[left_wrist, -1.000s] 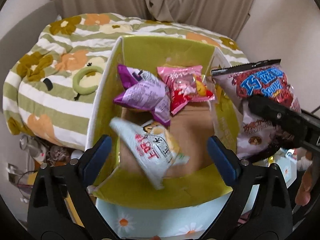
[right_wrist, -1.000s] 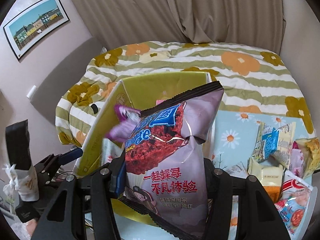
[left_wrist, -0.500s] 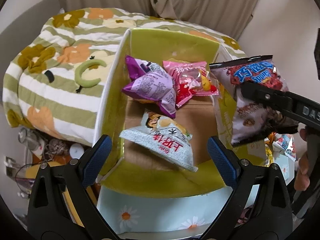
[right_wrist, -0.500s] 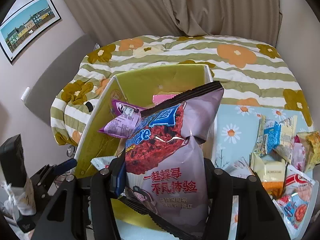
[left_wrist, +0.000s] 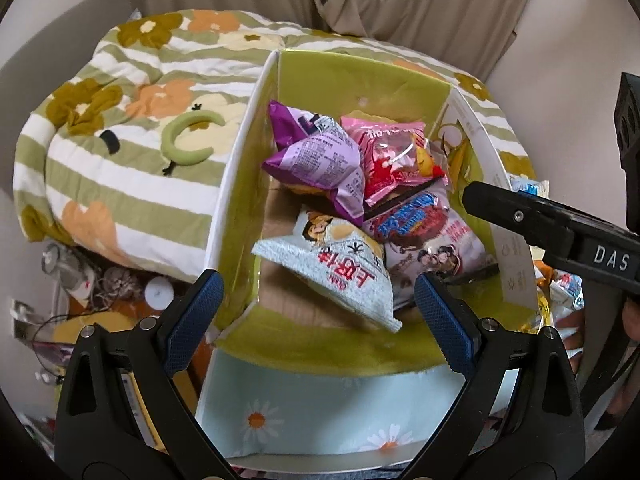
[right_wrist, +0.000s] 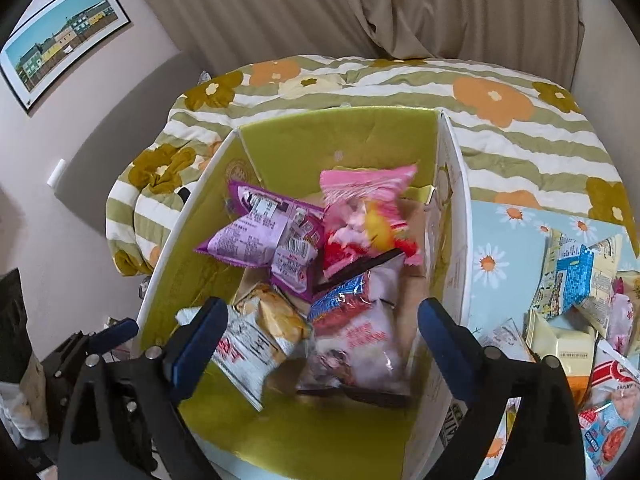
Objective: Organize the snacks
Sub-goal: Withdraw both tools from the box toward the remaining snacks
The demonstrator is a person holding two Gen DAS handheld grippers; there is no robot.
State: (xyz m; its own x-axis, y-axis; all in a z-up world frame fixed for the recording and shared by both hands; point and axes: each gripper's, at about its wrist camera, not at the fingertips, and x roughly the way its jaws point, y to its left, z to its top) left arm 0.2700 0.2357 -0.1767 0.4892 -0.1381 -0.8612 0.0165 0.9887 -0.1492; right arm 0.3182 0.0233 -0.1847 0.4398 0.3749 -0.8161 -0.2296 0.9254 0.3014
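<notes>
Looking down my right gripper (right_wrist: 320, 344), I see its 2 blue-padded fingers spread wide with nothing between them, poised above the near end of the green box (right_wrist: 340, 136); the left gripper (left_wrist: 316, 320) is likewise fully apart and empty, hovering over the box's near wall. Nearest me in the box, at about 7 o'clock in the right view, lies the pale grey snack bag (right_wrist: 252, 352), and just beside it at 5 o'clock the mauve chip bag (right_wrist: 356, 344), lying flat on the cardboard floor with its black top seam pointing away from me. Beyond them at 11 o'clock sits the purple packet (right_wrist: 264, 236), touching the pink packet (right_wrist: 364, 216) at 12 o'clock. I judge all 4 to be light, air-puffed pillows with slick film: they would crumple under a hard squeeze, the contents would crush, and a pinch on the belly would likely slide off, so the crimped end seams are where I would take hold. Off at 3 o'clock, outside the box on the daisy cloth (right_wrist: 496, 240), the loose snack pile (right_wrist: 576, 292) waits to be sorted, the blue-and-cream packet on top offering a raised corner. In the left view my right gripper's arm enters from 3 o'clock, level and angled over the box's right wall.
</notes>
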